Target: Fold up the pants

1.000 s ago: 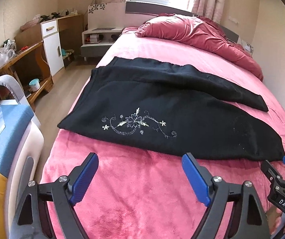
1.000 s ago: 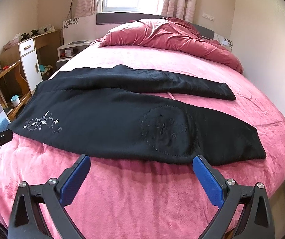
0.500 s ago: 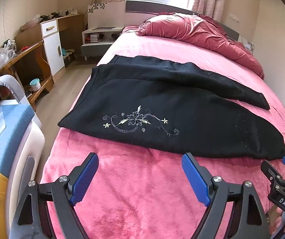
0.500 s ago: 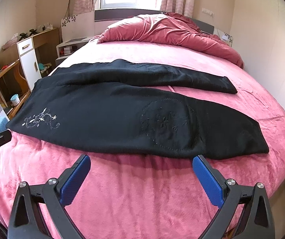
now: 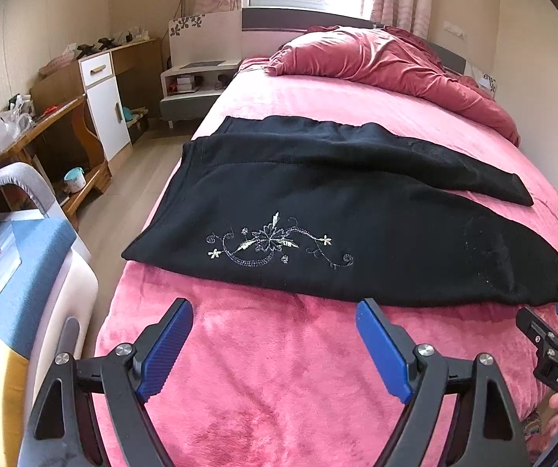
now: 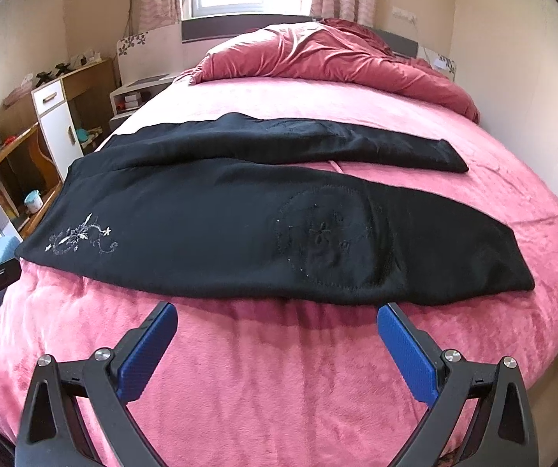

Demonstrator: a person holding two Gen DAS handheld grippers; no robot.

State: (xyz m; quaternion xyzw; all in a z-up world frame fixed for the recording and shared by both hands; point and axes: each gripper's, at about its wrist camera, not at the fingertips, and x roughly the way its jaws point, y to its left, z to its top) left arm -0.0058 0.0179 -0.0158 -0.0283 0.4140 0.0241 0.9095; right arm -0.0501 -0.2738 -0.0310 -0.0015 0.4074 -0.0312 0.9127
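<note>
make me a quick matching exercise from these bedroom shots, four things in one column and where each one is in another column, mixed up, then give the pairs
Things:
1. black pants
2. crumpled red duvet
3. floral embroidery
4. small teal bucket

Places:
A. low shelf of the wooden desk
B. head of the bed, below the window
C. spread flat across the pink bed cover
D. on the near pant leg, toward the waist end

Pairs: 1-C, 2-B, 3-D, 4-A

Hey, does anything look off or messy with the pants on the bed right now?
Nothing damaged or spilled. The black pants lie flat across the pink bed, legs splayed apart rather than stacked, the far leg slightly rumpled. Both grippers are open and hold nothing.
</note>
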